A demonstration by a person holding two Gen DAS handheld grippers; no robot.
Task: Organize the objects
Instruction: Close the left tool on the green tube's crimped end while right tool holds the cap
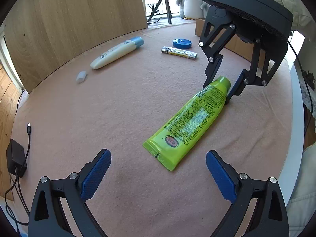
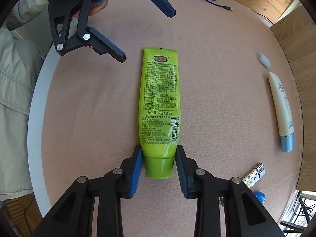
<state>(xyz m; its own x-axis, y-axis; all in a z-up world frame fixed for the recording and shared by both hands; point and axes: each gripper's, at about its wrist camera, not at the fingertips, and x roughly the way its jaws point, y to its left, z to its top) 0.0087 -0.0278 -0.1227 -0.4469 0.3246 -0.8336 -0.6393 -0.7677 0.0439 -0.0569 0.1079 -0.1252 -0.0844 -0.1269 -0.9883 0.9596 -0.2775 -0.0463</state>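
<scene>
The green tube [image 2: 159,106] lies flat in the middle of the pink table cover [image 2: 217,79], and the right gripper [image 2: 159,156] straddles its cap end, blue pads [image 2: 136,165] touching or just beside the tube on both sides, so whether it truly grips cannot be told. The left gripper [image 1: 158,169] hovers with its jaws spread wide at the tube's crimped end, holding nothing. Far off lie a cream tube with a blue cap [image 1: 116,52], a small white cap [image 1: 81,76], a patterned lighter [image 1: 179,52] and a blue round case [image 1: 182,43].
</scene>
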